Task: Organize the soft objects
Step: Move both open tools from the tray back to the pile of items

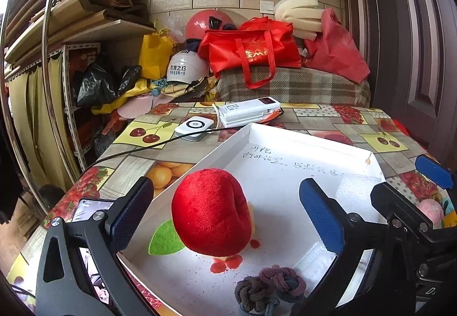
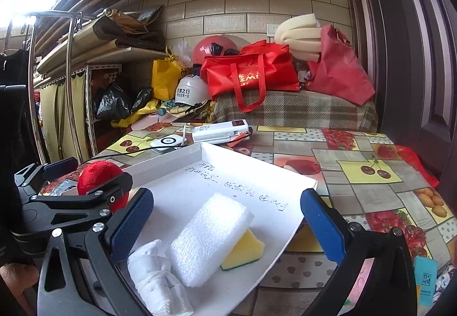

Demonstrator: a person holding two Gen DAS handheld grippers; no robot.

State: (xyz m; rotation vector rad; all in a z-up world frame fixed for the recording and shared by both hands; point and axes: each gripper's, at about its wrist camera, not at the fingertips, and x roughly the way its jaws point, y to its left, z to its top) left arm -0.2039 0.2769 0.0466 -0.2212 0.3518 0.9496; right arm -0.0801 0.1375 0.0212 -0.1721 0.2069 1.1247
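A white shallow box (image 1: 285, 144) lies on the table. In the left wrist view a red plush peach (image 1: 211, 213) with a green leaf rests in it, between the wide-open fingers of my left gripper (image 1: 225, 216), untouched. A knotted grey-purple rope toy (image 1: 268, 287) lies in front. In the right wrist view my right gripper (image 2: 225, 221) is open over a white foam block (image 2: 208, 236), a yellow sponge (image 2: 245, 250) under it and a rolled white cloth (image 2: 154, 276), all in the box (image 2: 257, 167). The left gripper (image 2: 85, 196) and peach (image 2: 97, 173) show at left.
A fruit-pattern tablecloth (image 2: 357, 173) covers the table. Power banks (image 1: 248, 110) and a cable lie at the far side. A phone (image 1: 91, 207) lies left of the box. Pink soft things (image 1: 431, 210) lie at the right. Bags and helmets pile behind.
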